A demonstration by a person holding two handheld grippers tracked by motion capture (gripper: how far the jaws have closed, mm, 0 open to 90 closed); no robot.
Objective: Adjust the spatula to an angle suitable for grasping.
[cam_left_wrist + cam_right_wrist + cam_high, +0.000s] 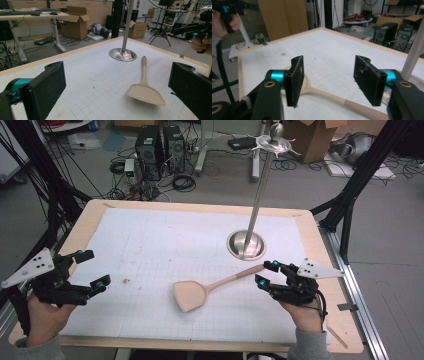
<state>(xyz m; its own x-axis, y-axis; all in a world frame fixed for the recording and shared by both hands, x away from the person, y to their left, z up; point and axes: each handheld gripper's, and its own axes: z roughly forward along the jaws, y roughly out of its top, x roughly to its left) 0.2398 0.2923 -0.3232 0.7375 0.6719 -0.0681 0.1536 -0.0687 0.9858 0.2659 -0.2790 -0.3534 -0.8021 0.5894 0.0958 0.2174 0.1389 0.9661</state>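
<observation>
One big table (320, 250) w/ a white grid mat (165, 245) is carrying everything. Metal stand (246, 244) w/ its pole is rising at the mat's far right. Wooden spatula (200, 290) is lying flat near the middle-right, blade twd the person, handle end pointing at the stand base. Left gripper (89, 268) is hovering at the left edge, jaws spread wide, nothing betw them. Right gripper (268, 273) is sitting just by the handle tip, jaws half apart, straddling the handle w/o pinching it.

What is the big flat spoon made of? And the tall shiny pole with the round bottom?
The spatula looks like pale, unvarnished wood: matte, light tan, though its grain is too faint to see. It could be bamboo. The pole stand looks like polished metal, probably steel: its round base shines and mirrors the light, and the rod is silvery.
</observation>
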